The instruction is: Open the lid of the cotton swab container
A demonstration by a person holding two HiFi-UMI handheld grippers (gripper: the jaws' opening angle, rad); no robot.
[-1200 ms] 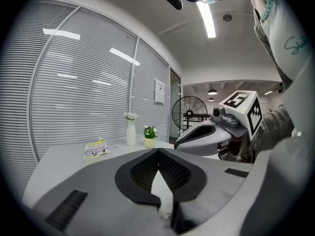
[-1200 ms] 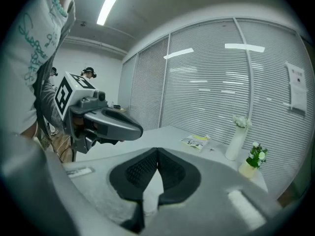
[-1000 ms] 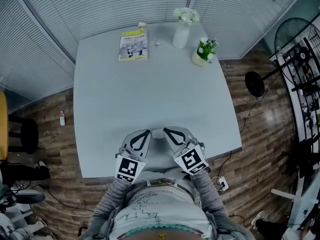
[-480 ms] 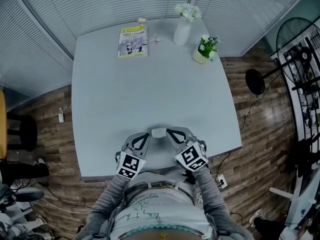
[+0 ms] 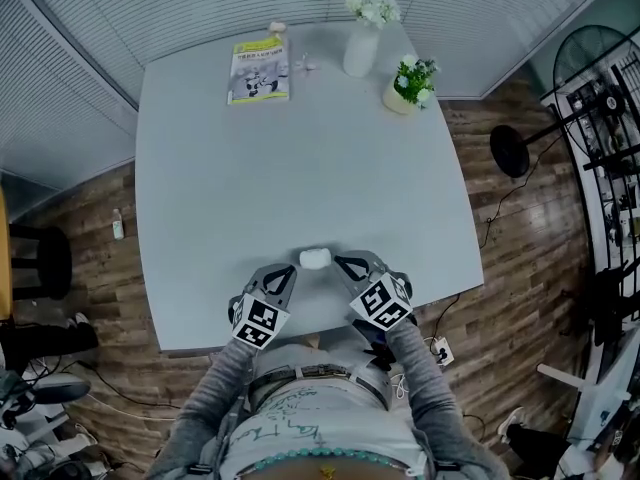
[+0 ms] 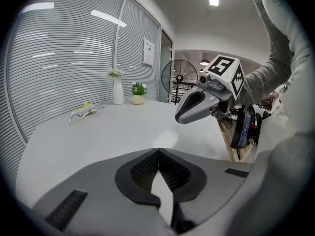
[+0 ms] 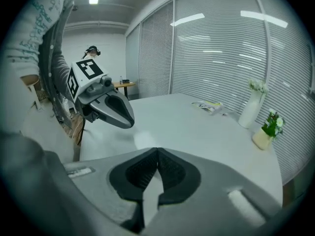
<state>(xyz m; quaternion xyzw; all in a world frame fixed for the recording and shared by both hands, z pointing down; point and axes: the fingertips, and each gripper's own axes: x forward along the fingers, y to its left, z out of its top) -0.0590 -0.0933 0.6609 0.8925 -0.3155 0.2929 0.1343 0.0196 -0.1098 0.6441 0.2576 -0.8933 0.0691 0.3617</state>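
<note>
Two closed, empty grippers sit over the table (image 5: 300,188): left gripper (image 5: 288,271) and right gripper (image 5: 342,263) flank the small cotton swab container (image 5: 315,258), its lid apparently on. Shut jaws may shove it off the near edge.

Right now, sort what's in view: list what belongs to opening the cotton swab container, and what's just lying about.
For the job:
cotton swab container, near edge of the table
left gripper, shut, empty
right gripper, shut, empty

Lying about, all at the far edge:
booklet
white vase with flowers
small potted plant
</note>
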